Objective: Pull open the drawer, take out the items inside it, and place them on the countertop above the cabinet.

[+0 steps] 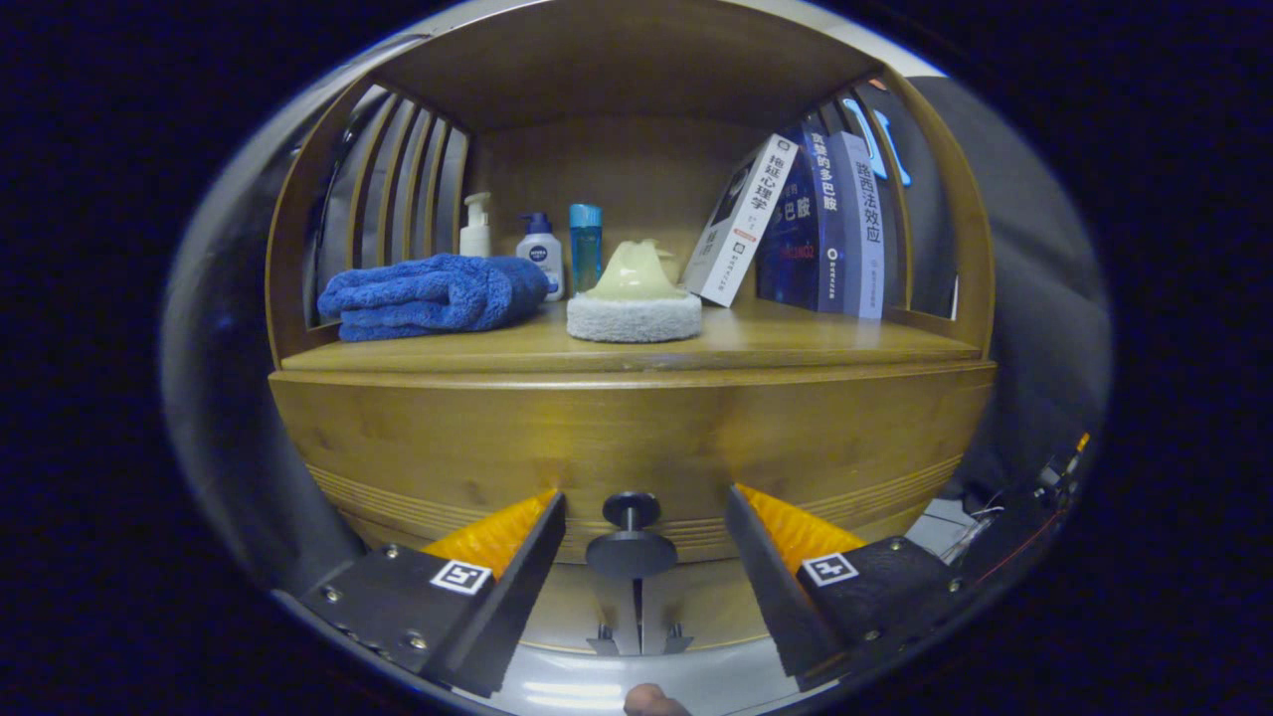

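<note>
Three bottles [540, 254], three books [796, 224], one towel [433, 294], one sponge [635, 316].

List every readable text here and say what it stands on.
"拖延心理学": spine of the leaning white book.
"贪婪的多巴胺": dark blue book.
"路西法效应": grey-blue book.
Small print on the books and bottles: too small to read.
Gripper: no words; jaws open, flanking the drawer knob.

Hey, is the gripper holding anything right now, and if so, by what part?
Nothing is held. The gripper is open, its fingers apart on either side of the drawer knob, not pressing on it. The drawer is closed.
</note>
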### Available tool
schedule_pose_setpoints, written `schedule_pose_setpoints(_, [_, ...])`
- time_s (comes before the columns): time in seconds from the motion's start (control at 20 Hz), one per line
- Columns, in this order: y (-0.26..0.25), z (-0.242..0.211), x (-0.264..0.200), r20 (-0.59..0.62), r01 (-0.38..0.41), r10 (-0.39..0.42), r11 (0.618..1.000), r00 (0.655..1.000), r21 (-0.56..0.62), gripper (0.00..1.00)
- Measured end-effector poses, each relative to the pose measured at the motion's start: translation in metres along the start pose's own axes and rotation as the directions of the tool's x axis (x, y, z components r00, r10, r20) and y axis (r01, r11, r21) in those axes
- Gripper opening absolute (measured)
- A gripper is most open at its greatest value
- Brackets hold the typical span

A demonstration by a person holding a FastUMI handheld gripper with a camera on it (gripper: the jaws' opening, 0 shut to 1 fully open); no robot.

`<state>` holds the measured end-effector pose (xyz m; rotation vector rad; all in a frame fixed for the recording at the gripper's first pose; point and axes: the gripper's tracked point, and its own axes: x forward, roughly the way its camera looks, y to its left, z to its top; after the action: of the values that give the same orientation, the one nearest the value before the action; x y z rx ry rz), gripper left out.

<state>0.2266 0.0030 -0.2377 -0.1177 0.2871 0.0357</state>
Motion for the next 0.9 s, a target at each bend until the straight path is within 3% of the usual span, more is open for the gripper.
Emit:
schedule_pose_setpoints(0.4, [0.02,0.03,-0.039,0.069,-0.036,0.034,0.999,0.997,0.031,0.98])
schedule_pose_setpoints(0.9, [0.043,0.101,-0.175,0.129,-0.028,0.019,0.997,0.991,0.068,0.98])
